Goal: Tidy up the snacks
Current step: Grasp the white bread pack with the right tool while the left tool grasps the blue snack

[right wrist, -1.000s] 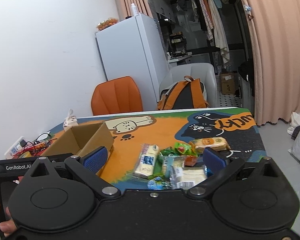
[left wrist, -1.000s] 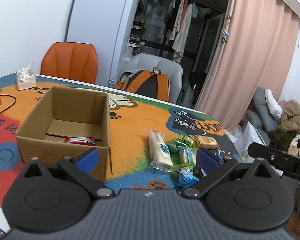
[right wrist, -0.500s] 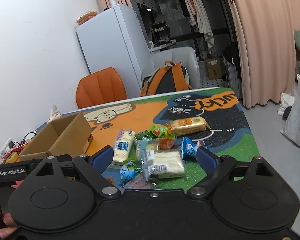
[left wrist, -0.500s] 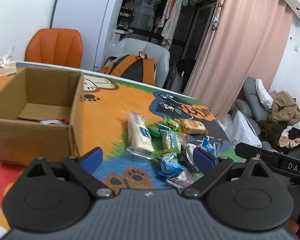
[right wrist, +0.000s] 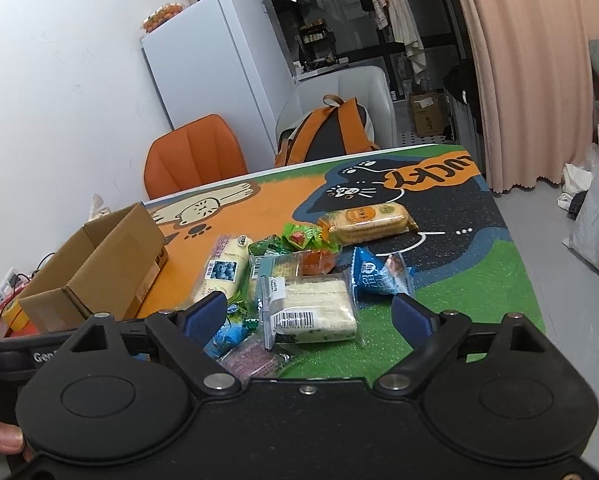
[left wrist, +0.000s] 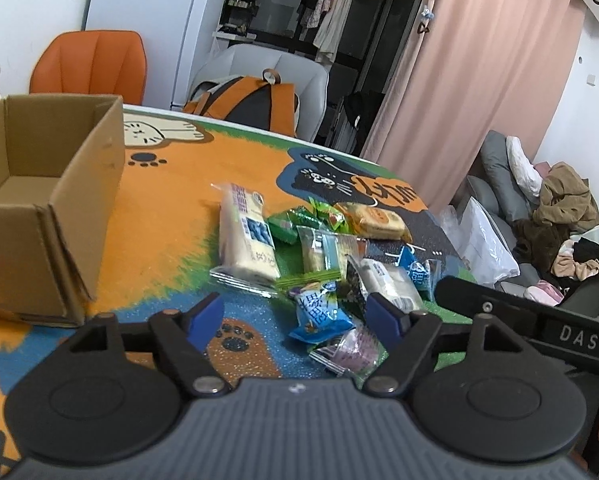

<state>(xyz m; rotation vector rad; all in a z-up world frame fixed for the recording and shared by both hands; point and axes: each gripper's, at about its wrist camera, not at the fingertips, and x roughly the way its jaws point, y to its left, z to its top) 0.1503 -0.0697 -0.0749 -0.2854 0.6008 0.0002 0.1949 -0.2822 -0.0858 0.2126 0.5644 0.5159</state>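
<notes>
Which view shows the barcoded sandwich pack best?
Right wrist: the barcoded sandwich pack lies whole and near, label readable. Left wrist shows it only partly, behind a tong finger.

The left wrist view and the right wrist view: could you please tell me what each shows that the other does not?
Only the left wrist view shows the inside of the cardboard box and a pile of clothes at right. Only the right wrist view shows the white fridge and a power strip with cables. Both share the snack pile, orange chair and backpack.
</notes>
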